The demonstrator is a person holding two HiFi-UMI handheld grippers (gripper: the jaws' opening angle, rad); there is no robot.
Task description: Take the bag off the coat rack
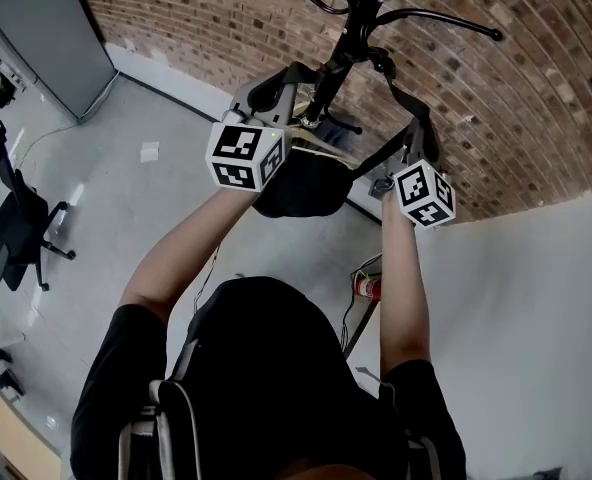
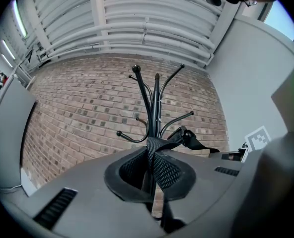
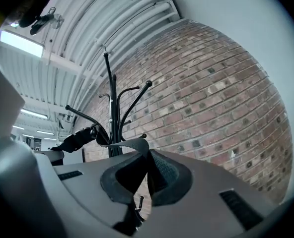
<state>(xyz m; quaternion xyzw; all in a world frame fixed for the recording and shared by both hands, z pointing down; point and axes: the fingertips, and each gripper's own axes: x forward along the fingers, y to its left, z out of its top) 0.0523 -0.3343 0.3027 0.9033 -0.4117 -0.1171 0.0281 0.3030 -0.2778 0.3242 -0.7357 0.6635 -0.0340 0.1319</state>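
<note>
At the rack (image 2: 156,103), left gripper (image 2: 151,168) and right gripper (image 3: 147,174) each pinched the strap (image 2: 154,144), bag (image 1: 301,183) slung between, presumably for lifting it clear evenly.

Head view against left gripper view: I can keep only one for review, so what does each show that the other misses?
Only the head view shows the bag itself, the person's arms and the office chair on the floor. Only the left gripper view shows the left gripper with its jaws closed on the strap, and the ribbed ceiling overhead. Both show the coat rack and the brick wall behind it.
</note>
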